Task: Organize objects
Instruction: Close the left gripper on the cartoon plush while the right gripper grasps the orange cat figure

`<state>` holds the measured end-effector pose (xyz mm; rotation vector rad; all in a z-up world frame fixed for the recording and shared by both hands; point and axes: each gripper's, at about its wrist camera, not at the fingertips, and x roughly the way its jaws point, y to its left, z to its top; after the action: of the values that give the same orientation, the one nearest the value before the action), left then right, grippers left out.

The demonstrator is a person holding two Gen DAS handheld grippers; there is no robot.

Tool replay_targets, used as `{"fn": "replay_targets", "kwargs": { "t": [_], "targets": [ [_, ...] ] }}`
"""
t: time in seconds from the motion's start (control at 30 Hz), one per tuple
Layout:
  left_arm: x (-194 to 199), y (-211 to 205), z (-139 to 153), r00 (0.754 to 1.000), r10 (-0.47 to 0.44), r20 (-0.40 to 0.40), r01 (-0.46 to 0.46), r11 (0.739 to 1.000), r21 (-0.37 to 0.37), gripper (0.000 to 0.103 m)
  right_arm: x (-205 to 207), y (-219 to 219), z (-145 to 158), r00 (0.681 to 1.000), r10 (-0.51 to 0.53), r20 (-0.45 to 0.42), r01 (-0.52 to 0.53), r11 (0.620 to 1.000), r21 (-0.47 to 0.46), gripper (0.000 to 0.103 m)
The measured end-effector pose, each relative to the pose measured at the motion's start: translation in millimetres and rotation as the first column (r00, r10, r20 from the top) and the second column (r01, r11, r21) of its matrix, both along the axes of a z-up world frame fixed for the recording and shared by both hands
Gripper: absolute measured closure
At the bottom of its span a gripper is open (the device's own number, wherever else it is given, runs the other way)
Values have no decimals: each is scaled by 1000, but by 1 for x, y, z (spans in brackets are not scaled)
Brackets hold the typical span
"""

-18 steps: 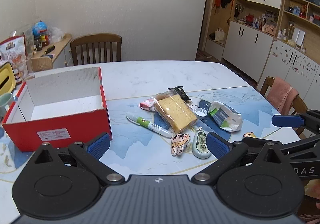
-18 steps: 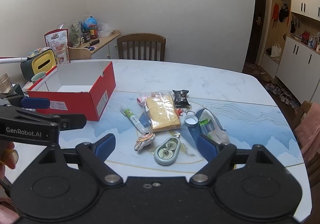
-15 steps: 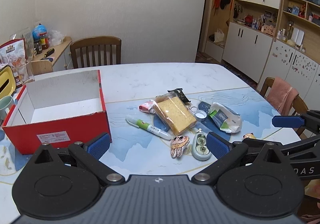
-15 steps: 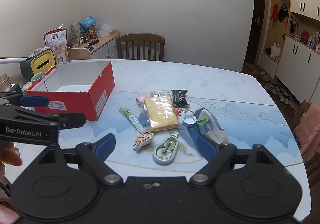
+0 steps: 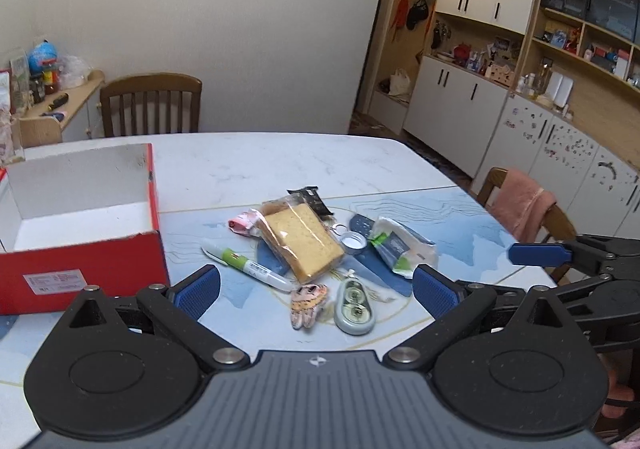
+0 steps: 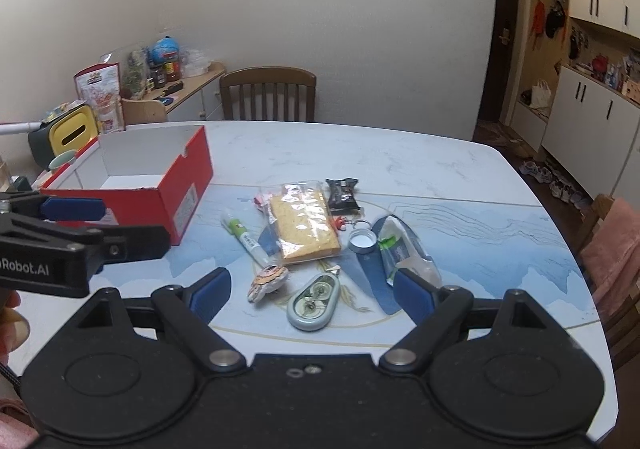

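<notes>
On table: small items lay clustered right of the empty red box (image 5: 80, 245).
Left gripper (image 5: 316, 287): jaws wide, holding nothing.
Right gripper (image 6: 312, 291): jaws wide, empty.
Bagged sponge (image 5: 302, 241): judged light, soft, wrapper slippery; pinch across the short sides.

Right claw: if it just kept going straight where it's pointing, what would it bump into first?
Probably the grey-green correction tape dispenser, lying on the table between the open fingers of the right claw. Depth is hard to judge.
</notes>
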<state>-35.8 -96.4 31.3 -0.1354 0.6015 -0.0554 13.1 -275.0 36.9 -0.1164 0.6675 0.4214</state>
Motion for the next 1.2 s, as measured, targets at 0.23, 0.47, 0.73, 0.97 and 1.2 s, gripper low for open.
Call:
{"fn": "replay_targets", "kwargs": {
  "t": [0.23,0.47,0.73,0.97,1.2],
  "targets": [
    [19,-12,-6,1000,-10,-4,10,998,65,0,23,-21,-11,994,-85,-65,86,996,15,15],
    [48,-20,-30,999,-11,-34,15,993,120,0,42,-38,-36,987,-142,-70,138,989,-58,15],
    [89,-27,-86,987,-16,-158,46,981,189,0,67,-49,-70,980,-162,-120,149,983,-105,22],
    [115,-25,-120,975,-41,-217,78,983,166,0,86,-52,-95,966,-192,-174,168,975,-146,22],
    [131,-25,-139,967,-48,-250,97,977,188,1,98,-56,-114,945,-208,-253,179,975,-130,26]
  ]
}}
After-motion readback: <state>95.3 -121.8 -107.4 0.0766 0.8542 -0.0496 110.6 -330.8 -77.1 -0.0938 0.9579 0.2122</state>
